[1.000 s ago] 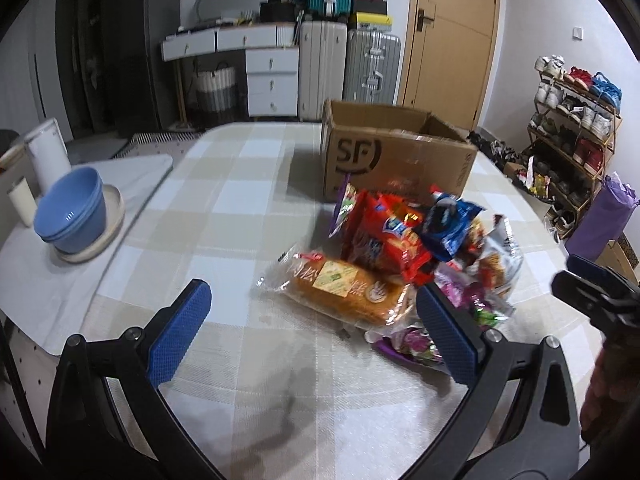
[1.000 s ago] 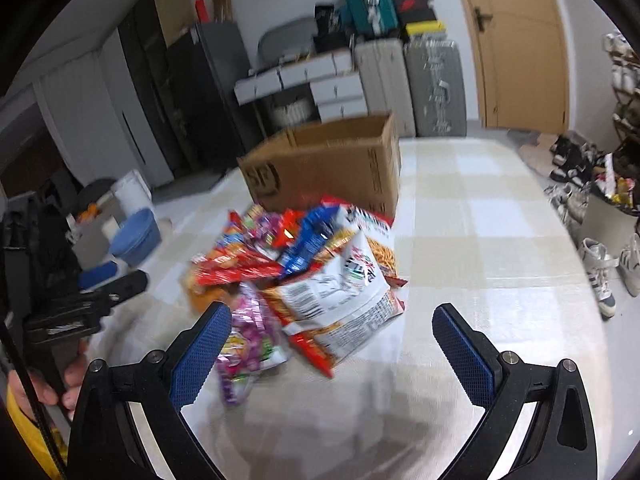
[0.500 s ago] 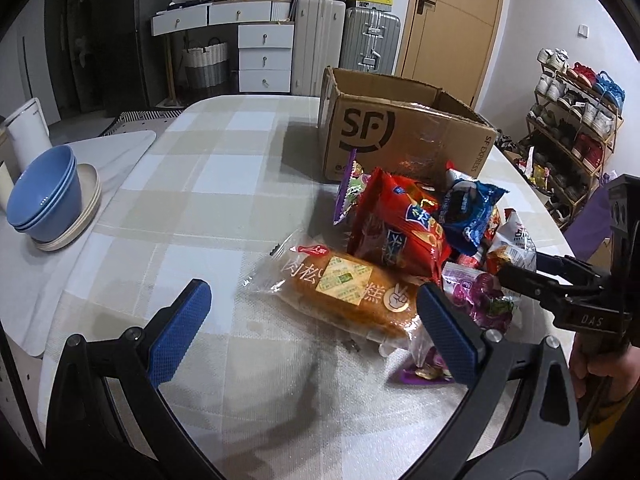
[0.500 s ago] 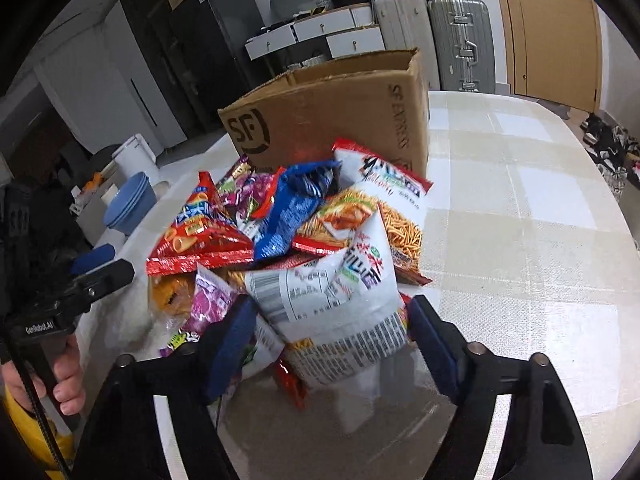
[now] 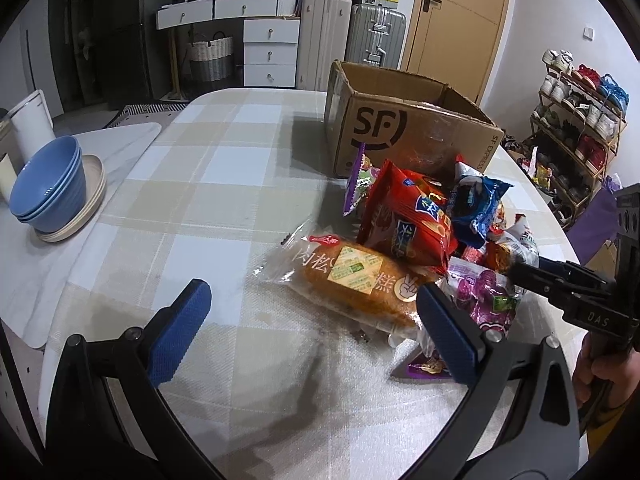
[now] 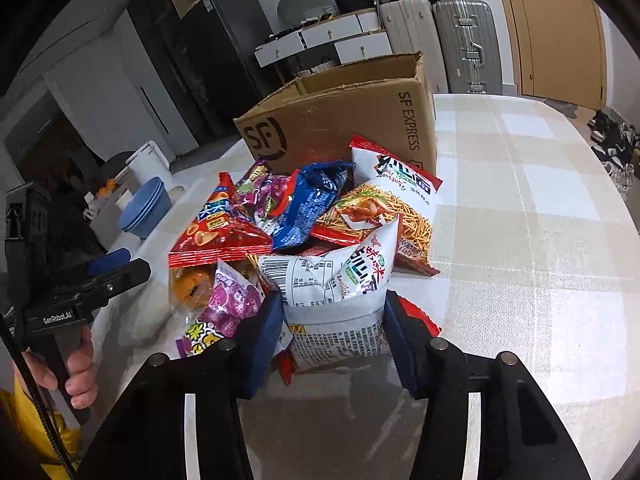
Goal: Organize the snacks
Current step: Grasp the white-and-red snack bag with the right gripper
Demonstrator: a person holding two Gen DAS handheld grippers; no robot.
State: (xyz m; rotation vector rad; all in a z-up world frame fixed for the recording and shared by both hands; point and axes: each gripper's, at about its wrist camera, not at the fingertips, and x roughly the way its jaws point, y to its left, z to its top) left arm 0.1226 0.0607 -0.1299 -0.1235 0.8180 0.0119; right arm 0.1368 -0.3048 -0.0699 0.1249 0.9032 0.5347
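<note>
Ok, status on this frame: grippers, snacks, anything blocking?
Right gripper closing around white snack bag. Left gripper open, empty, by bread loaf. Snack pile before open cardboard box; path clear.

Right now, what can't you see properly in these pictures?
- Inside of the brown cardboard box: both views, hidden by its own walls.
- Snacks at the bottom of the pile: covered by the upper bags.
- Lower end of the white printed snack bag: right wrist view, behind the closing right claw.
- Purple candy bag: left wrist view, partly behind the left claw's blue pad.
</note>
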